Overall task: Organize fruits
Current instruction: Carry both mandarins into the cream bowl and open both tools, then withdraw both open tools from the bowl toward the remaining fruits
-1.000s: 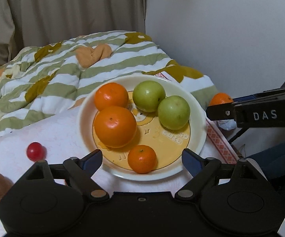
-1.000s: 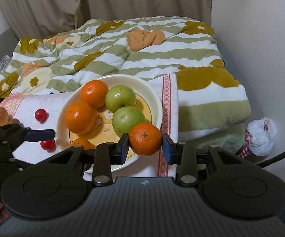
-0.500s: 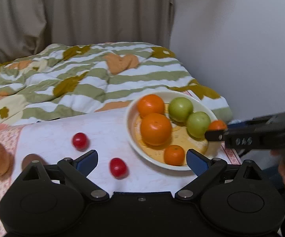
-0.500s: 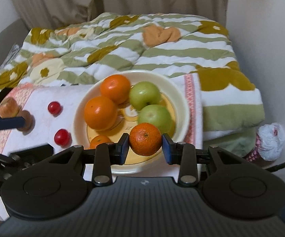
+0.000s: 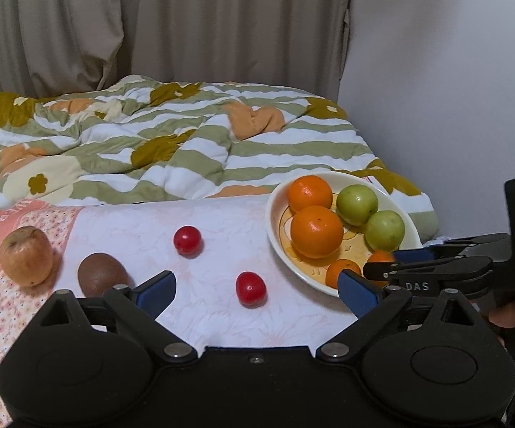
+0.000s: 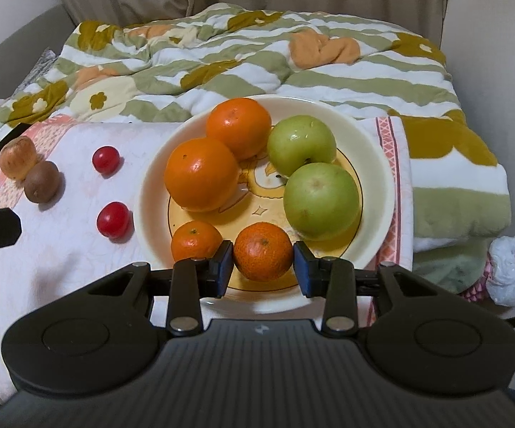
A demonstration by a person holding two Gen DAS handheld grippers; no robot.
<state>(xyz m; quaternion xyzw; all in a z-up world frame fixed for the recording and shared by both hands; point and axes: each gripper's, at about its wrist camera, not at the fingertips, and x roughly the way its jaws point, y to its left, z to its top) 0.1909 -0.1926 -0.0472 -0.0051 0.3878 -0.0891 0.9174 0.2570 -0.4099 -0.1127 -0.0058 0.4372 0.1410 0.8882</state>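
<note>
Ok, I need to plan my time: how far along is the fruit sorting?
Done: two oranges, two green apples and one mandarin lie in the plate. In hand: the right claw grips a second mandarin low over the plate; the left claw is open. Left: two red fruits, the kiwi and a brownish apple lie on the cloth.

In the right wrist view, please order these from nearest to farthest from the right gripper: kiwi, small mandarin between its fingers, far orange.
1. Small mandarin, between the right gripper fingers.
2. Far orange, at the plate's back.
3. Kiwi, far left on the cloth.
</note>
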